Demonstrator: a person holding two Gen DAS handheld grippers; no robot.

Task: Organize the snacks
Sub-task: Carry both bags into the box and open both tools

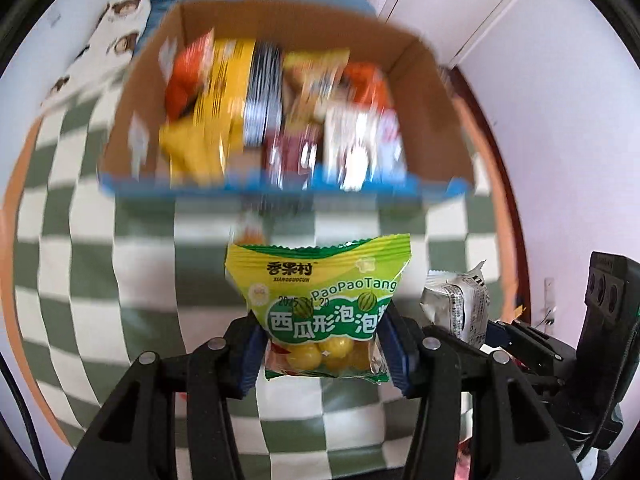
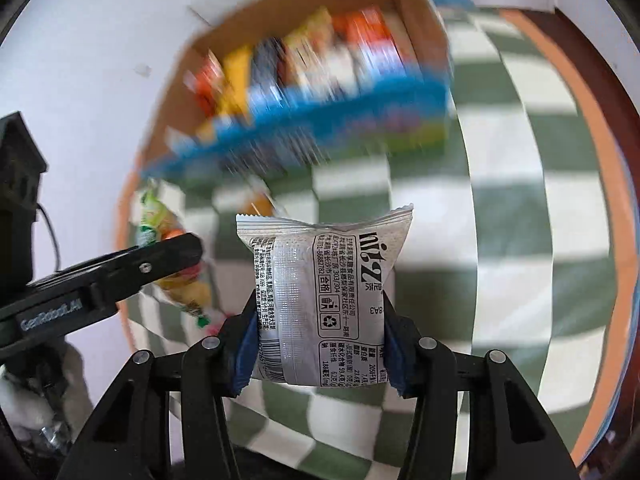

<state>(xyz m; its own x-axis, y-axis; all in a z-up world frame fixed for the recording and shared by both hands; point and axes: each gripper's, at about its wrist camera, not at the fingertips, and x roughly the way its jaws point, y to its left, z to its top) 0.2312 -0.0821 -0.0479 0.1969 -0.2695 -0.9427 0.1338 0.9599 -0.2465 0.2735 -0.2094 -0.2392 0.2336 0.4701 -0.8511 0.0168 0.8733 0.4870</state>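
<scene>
A green and yellow bubble-gum packet (image 1: 316, 280) hangs above the checked cloth, with my left gripper (image 1: 320, 344) shut on its lower part between the blue pads. To its right my right gripper (image 1: 468, 330) is shut on a silver snack packet (image 1: 456, 304). In the right wrist view the silver packet (image 2: 324, 280) stands upright between the right gripper's (image 2: 320, 340) pads. The left gripper's finger (image 2: 160, 258) shows at the left, beside the gum packet (image 2: 176, 276). Beyond both stands an open cardboard box (image 1: 432, 120) with a blue front wall (image 2: 320, 108), holding several blurred snack packets.
A green and white checked cloth (image 1: 120, 280) covers a round table with an orange rim (image 2: 560, 80). One small orange item (image 1: 250, 232) lies blurred on the cloth just before the box. A patterned cushion (image 1: 116, 32) lies at the back left, near a white wall.
</scene>
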